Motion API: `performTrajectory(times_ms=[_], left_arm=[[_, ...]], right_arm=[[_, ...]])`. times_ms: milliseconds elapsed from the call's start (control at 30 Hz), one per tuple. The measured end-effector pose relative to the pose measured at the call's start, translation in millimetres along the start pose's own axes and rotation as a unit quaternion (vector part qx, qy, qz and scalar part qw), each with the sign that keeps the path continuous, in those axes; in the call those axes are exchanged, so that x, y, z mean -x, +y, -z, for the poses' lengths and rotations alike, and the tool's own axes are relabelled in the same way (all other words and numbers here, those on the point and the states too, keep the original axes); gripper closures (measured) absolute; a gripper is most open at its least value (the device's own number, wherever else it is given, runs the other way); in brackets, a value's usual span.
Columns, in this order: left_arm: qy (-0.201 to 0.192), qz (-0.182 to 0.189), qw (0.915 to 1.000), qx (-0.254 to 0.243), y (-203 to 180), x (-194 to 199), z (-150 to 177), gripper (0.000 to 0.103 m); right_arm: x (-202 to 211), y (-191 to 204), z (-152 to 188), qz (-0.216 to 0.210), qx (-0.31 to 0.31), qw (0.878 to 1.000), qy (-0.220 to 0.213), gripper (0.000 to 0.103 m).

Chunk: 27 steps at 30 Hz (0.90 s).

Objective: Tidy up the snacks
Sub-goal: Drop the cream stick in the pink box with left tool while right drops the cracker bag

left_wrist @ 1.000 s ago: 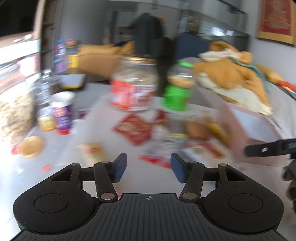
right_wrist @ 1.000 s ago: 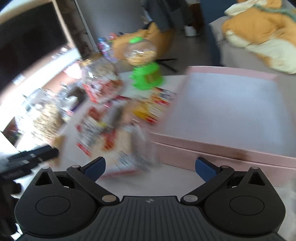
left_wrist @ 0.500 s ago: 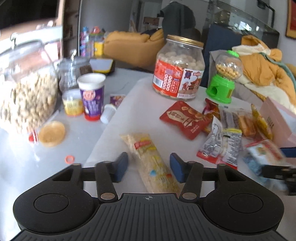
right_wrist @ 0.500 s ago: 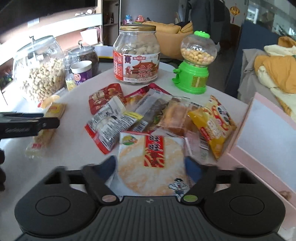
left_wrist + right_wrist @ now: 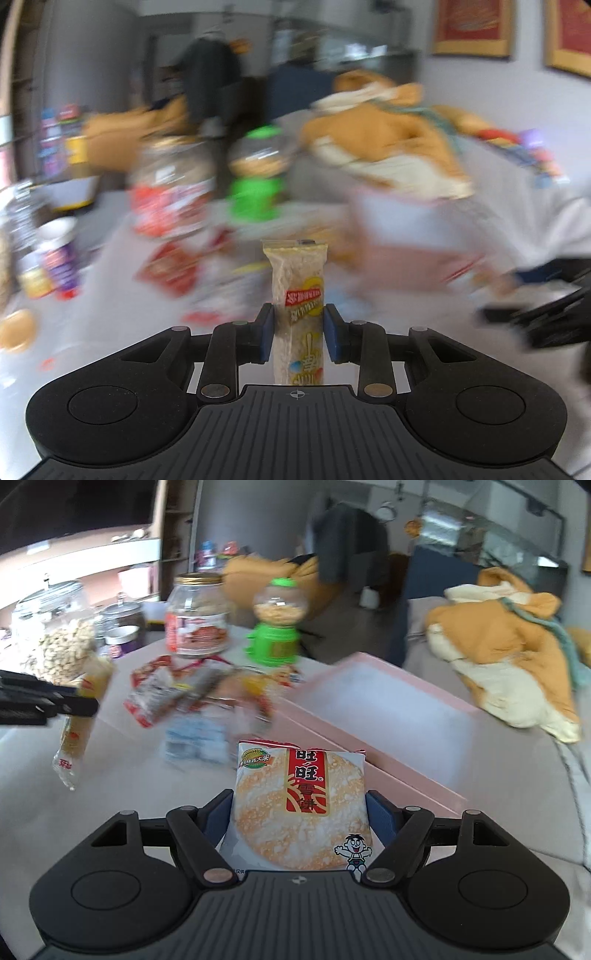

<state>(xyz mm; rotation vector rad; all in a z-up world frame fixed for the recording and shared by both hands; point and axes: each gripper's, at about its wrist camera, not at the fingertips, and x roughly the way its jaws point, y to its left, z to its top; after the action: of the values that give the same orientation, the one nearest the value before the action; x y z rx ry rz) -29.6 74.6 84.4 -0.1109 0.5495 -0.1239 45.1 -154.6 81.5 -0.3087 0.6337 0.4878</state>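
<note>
The rice cracker packet (image 5: pixel 301 805) sits flat between the right gripper's (image 5: pixel 300 812) pads, clamped across its width, with the open pink box (image 5: pixel 388 716) just ahead to the right. The long noodle-snack stick (image 5: pixel 298 310) points straight out from the left gripper (image 5: pixel 298 332), whose jaws have just closed narrowly onto it. Half a second ago both packets lay on the table (image 5: pixel 122 801); now both are lifted clear.

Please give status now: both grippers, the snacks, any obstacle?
Left hand-held gripper shut on long snack bar. Right hand-held gripper shut on rice cracker pack. Pink box open, unobstructed.
</note>
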Motion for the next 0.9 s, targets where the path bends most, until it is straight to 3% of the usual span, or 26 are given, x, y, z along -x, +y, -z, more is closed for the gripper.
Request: performTrajectory(times_ms=[67,167,300,433,700,800,900], left_arm=[[-0.013,0.045,0.9988,-0.011,-24.5,-0.4,-21.1,0.070],[-0.036,0.084,0.9953,-0.032,-58.3,-16.4,-59.9,0.070],[-0.057,0.098,0.9928,-0.039,-85.5,-53.1,-113.7,0.070],[-0.015,0.096,0.9949,-0.029,-103.1,-115.0,-146.7,0.070],[0.073,0.076,0.9944,-0.011,-97.7,-216.6,-112.8,0.071],[0.075,0.080,0.9940,-0.005,-89.9,-224.7,-103.4,0.071],[0.047,0.097,0.9941,0.011,-75.8,-210.3,-102.3,0.071]], right_arm=[[6.9,-13.4,10.1,0.000,-0.018,1.000,-0.003,0.027],[10.1,-29.0,22.1,0.010,-0.041,0.999,-0.011,0.027],[15.3,-44.1,33.8,0.016,-0.064,0.997,-0.029,0.027],[21.5,-56.3,42.6,0.012,-0.079,0.995,-0.051,0.027],[5.5,-74.7,41.7,0.005,-0.110,0.993,-0.047,0.027],[2.5,-82.1,35.4,0.002,-0.122,0.991,-0.050,0.027],[7.0,-93.1,19.2,-0.004,-0.131,0.989,-0.075,0.027]])
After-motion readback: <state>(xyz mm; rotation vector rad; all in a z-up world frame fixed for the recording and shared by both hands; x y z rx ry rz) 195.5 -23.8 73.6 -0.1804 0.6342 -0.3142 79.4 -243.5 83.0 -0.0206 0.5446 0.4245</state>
